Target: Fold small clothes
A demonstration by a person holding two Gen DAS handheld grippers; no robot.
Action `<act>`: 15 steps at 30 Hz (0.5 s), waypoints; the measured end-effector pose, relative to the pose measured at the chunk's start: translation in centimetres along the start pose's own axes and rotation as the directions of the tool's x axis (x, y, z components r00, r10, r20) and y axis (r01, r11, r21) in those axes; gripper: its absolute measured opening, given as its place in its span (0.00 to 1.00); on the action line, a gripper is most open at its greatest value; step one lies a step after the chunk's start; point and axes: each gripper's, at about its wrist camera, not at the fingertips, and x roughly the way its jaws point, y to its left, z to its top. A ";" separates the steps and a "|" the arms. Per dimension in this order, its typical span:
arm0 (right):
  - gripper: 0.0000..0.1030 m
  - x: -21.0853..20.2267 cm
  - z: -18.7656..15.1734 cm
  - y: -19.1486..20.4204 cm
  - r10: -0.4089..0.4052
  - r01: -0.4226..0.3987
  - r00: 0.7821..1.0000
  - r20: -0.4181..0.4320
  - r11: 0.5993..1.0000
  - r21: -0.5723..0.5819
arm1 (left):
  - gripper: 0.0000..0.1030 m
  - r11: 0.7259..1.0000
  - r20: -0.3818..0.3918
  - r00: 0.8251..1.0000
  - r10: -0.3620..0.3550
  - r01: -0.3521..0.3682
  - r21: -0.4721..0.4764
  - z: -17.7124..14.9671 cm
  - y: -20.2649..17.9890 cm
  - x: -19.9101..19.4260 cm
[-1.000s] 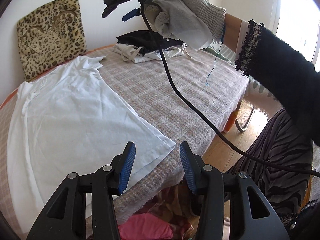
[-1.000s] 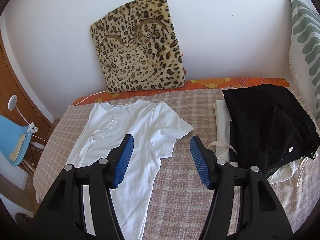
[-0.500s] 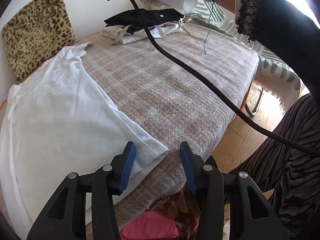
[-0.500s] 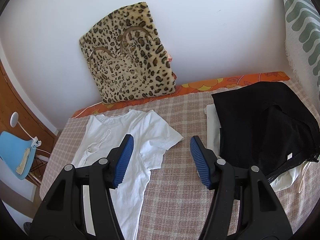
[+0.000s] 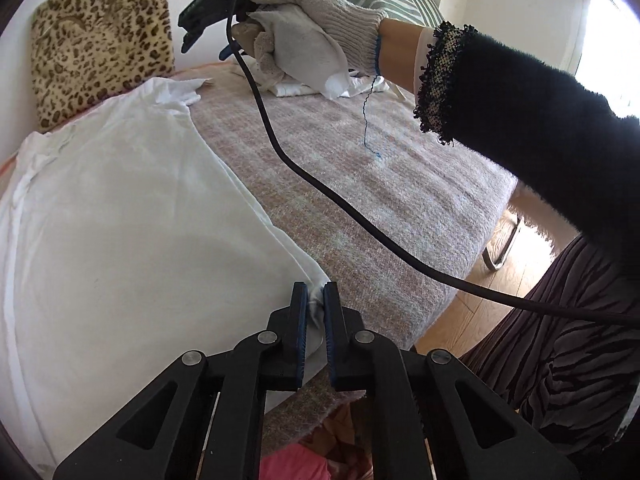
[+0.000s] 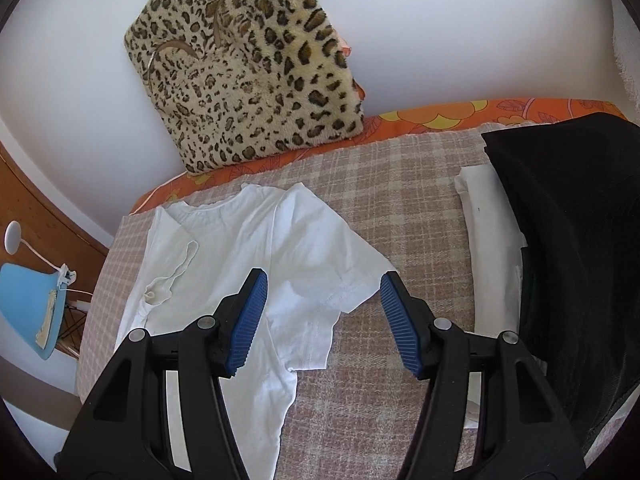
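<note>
Now the left gripper [image 5: 316, 312] is clamping the near hem corner of the white T-shirt [image 5: 120, 220]; half a second ago its blue pads were standing apart just above that corner, and now they are pressing a small bunch of the thin cloth between them. The shirt is lying flat along the left side of the bed, its collar end toward the wall, its smooth jersey surface showing only faint creases. Beneath it the plaid blanket [image 5: 360, 184] is looking coarse and woolly, woven in pink-beige and pale checks, with a frayed edge hanging at the bed's near side.

Meanwhile the right gripper [image 6: 320, 320] is hovering above the shirt's sleeve [image 6: 352, 276] with its ribbed blue pads [image 6: 248, 320] spread wide and nothing between them; compared with the earlier frame, the sleeve is sitting closer and larger under it. From the left wrist view, a knitted grey work glove [image 5: 312, 28] is wrapping the right tool's handle, a black cable [image 5: 320, 192] curving down from it.

Against the wall a furry leopard-print bag [image 6: 248, 68] is leaning upright. To the right, a folded black garment [image 6: 568, 240] is resting on a folded white one [image 6: 492, 248].
</note>
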 end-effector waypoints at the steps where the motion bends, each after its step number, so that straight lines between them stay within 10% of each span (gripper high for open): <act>1: 0.60 0.8 0.2 -0.3 -0.020 0.020 1.000 -0.005 1.000 0.007 | 0.06 1.000 0.003 1.000 -0.005 0.005 -0.009 0.0 0.1 -0.2; 15: 0.60 6.8 0.7 -1.5 -0.104 0.103 0.993 -0.058 0.995 -0.015 | 0.05 0.990 0.060 0.997 -0.046 0.053 -0.131 0.5 1.3 -2.1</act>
